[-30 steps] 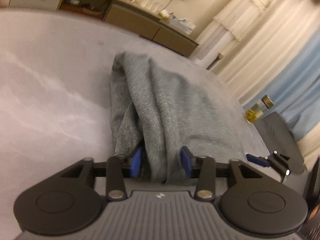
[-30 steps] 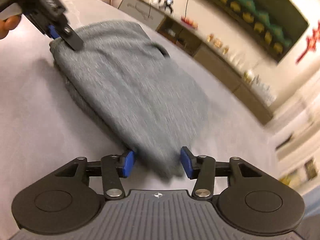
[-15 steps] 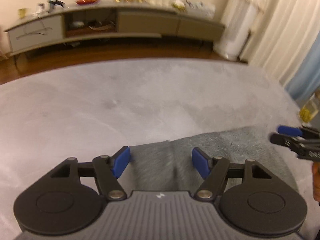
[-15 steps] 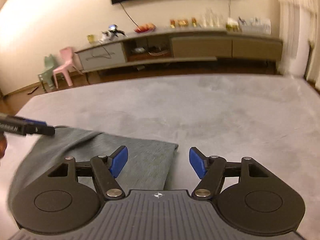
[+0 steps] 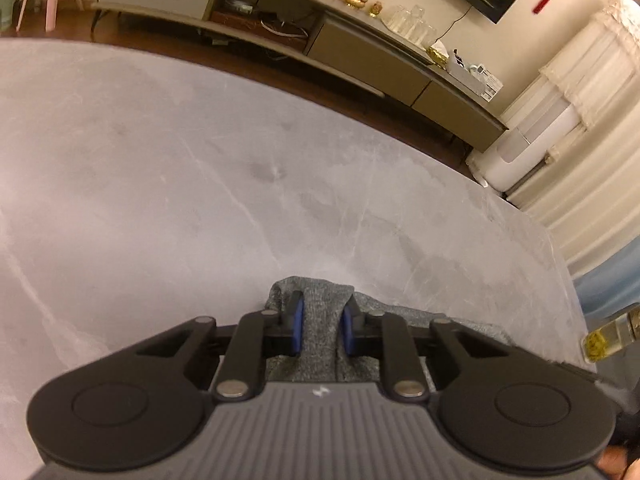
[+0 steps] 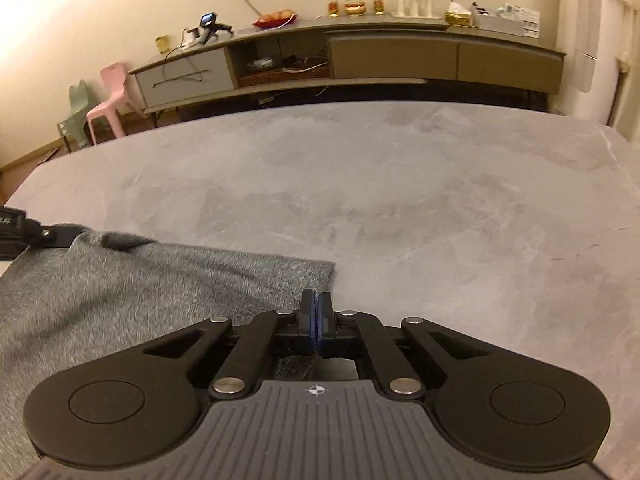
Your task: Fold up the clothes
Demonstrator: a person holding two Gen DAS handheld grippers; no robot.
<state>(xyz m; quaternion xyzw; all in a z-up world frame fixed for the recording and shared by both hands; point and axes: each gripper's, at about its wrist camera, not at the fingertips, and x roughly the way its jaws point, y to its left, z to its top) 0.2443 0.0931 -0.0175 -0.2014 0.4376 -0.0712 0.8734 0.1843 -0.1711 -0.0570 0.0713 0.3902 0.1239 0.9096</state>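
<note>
Right wrist view: both tongs, right (image 6: 316, 312) and left (image 5: 320, 316), pinch the soft, floppy cloth (image 6: 140, 280) at its far corners.

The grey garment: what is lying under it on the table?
Around the grey garment only the grey marbled table shows. Whatever lies beneath is covered by the cloth; no bulge shows there.

Grey garment (image 5: 320, 308) mostly hidden under left gripper (image 5: 320, 320) body; in right wrist view garment's left part cut off, slightly blurred.
</note>
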